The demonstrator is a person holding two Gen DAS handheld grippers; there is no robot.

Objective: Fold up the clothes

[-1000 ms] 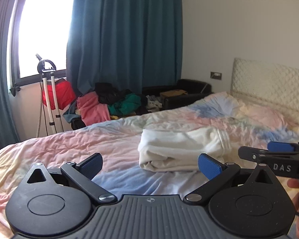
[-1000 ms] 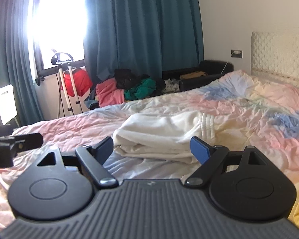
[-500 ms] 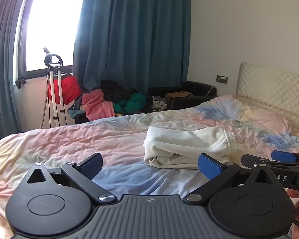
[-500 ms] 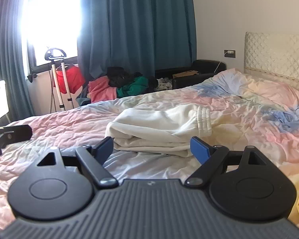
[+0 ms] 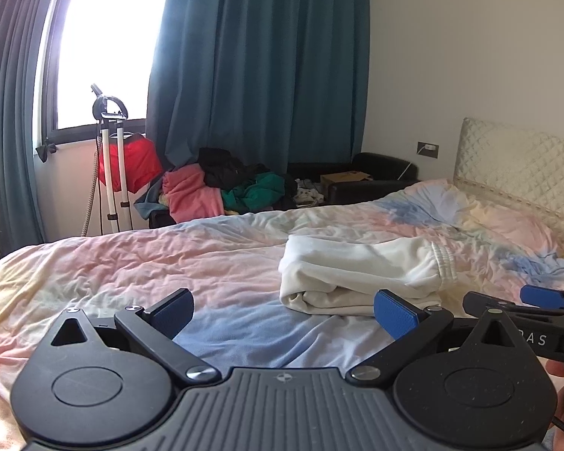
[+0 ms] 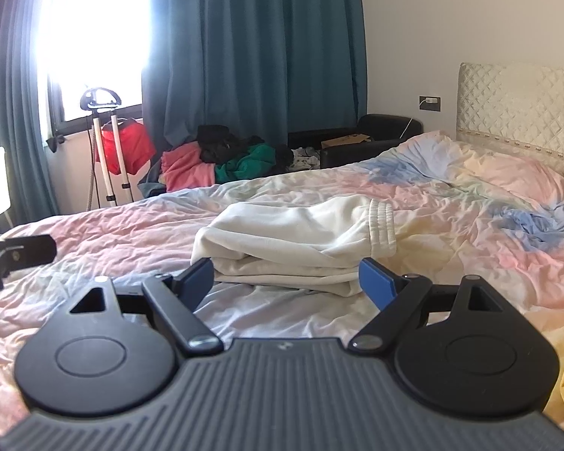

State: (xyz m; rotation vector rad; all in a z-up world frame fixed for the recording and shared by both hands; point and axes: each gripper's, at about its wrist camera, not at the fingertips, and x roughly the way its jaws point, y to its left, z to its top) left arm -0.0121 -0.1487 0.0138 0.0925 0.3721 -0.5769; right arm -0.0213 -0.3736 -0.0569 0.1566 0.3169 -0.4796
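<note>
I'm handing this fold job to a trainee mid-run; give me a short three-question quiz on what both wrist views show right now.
1. True or false: the right gripper has its jaws closed on the cream garment.
2. Multiple choice: where does the garment's ribbed waistband lie? A) toward the headboard B) toward the window C) tucked out of sight
3. Fill in: the garment lies folded on the pastel ____, ahead and to the right of the left gripper.

Key: 1 false, both grippers are open and hold nothing; 2 A; 3 bedspread.
</note>
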